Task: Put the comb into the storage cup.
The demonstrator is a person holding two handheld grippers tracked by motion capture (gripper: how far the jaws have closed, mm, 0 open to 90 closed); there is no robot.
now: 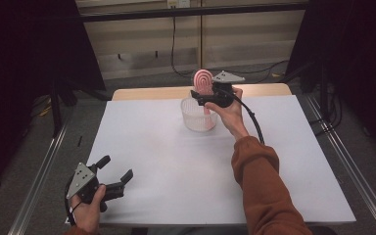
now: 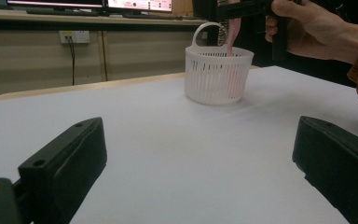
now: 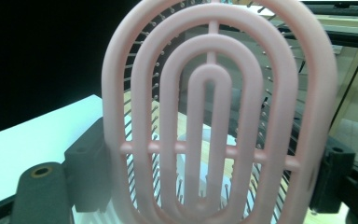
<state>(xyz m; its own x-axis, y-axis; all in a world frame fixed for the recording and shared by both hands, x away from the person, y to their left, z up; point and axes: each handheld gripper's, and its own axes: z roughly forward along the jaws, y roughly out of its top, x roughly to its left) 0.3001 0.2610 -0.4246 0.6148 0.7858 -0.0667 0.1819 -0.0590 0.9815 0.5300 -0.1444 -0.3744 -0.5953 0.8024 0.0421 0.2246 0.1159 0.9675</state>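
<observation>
Pink brush (image 1: 203,81) is pinched in my right gripper (image 1: 206,95), jaws clamped on either side of it. I've got it upright with the handle end dipping into the white basket (image 1: 191,120) at the far side of the table (image 1: 176,161). My left gripper (image 1: 115,172) sits near the front left corner, jaws spread wide, nothing between them.

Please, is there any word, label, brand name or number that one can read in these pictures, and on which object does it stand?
None can be read.
Monitor screens behind the table: coloured marks, too blurred to read.
Pink hairbrush, white basket, both grippers: no print visible.
</observation>
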